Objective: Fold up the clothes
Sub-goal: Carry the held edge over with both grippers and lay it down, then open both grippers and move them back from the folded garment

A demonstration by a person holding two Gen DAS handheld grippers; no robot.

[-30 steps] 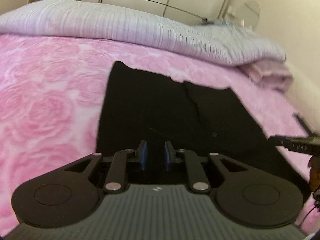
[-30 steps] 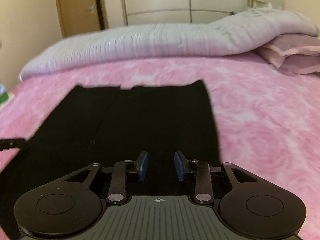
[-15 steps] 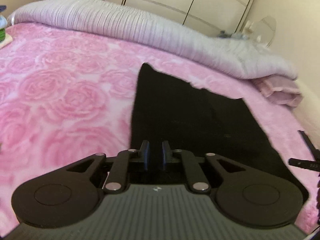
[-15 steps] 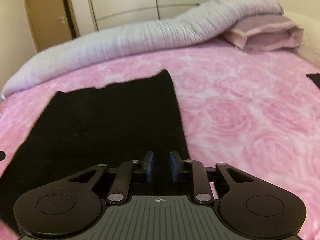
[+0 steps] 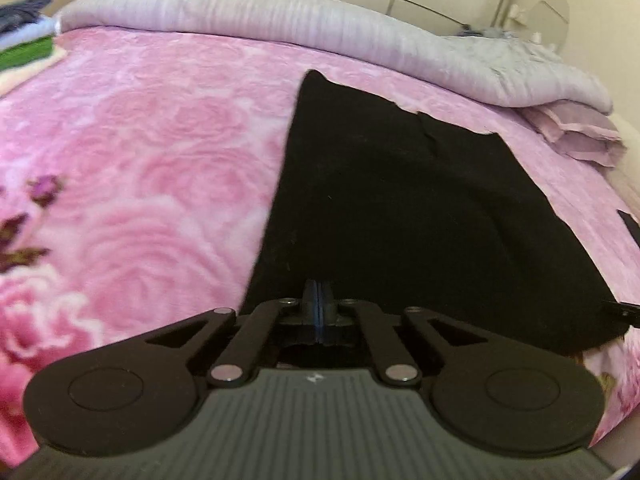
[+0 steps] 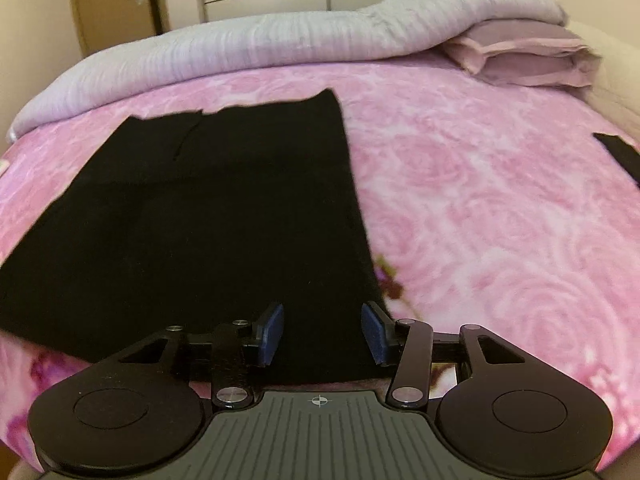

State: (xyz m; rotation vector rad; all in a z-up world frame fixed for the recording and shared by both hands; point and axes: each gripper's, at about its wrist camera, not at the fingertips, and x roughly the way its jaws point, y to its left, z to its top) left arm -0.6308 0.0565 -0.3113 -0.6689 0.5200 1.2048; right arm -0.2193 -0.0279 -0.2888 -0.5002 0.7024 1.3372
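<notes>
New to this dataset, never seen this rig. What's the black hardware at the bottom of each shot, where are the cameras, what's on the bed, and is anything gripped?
There is no robot arm. A person holds a two-finger gripper in each hand, and each gripper carries a fisheye camera that looks forward along its fingers. That is why the black linkage fills the bottom of both pictures.

The left wrist view shows the left gripper with its blue pads pressed together at the near edge of the black garment. Whether cloth is pinched between them cannot be told.

The right wrist view shows the right gripper with its jaws opening; the garment's edge lies between the pads, but they do not press on it.

The garment lies flat on a pink rose-patterned blanket. Behind it are a rolled grey duvet and a mauve pillow.
</notes>
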